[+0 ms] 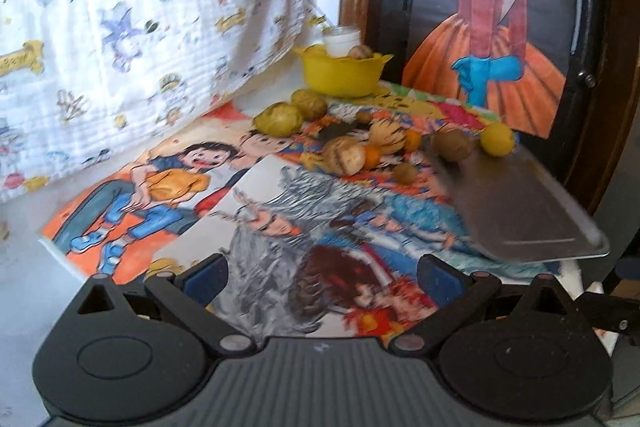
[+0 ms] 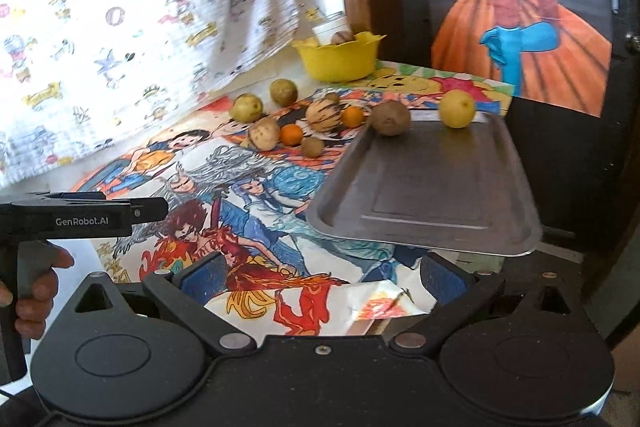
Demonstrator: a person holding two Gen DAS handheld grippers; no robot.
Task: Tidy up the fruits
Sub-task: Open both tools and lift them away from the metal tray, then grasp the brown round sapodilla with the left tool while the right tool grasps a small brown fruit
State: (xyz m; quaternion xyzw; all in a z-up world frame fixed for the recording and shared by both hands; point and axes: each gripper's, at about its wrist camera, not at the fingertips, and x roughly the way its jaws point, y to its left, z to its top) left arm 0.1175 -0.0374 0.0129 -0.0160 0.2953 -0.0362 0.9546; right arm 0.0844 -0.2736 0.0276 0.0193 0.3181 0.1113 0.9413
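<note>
Both grippers, left [image 1: 320,279] and right [image 2: 320,277], are hanging with fingers apart, holding nothing. Beyond them a smooth metal tray [image 2: 432,195] is carrying a brown kiwi [image 2: 391,118] and yellow lemon [image 2: 457,108]. Round fruits are lying scattered on glossy cartoon posters [image 2: 248,187] near a yellow plastic bowl [image 2: 340,61].

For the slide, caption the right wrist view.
Open right gripper faces a metal tray holding two fruits, more scattered before a yellow bowl.

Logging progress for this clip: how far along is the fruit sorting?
Early. Done: a brown fruit and a yellow fruit sit on the metal tray. In hand: nothing; left gripper and right gripper are open. Left: the loose fruits on the table.
</note>
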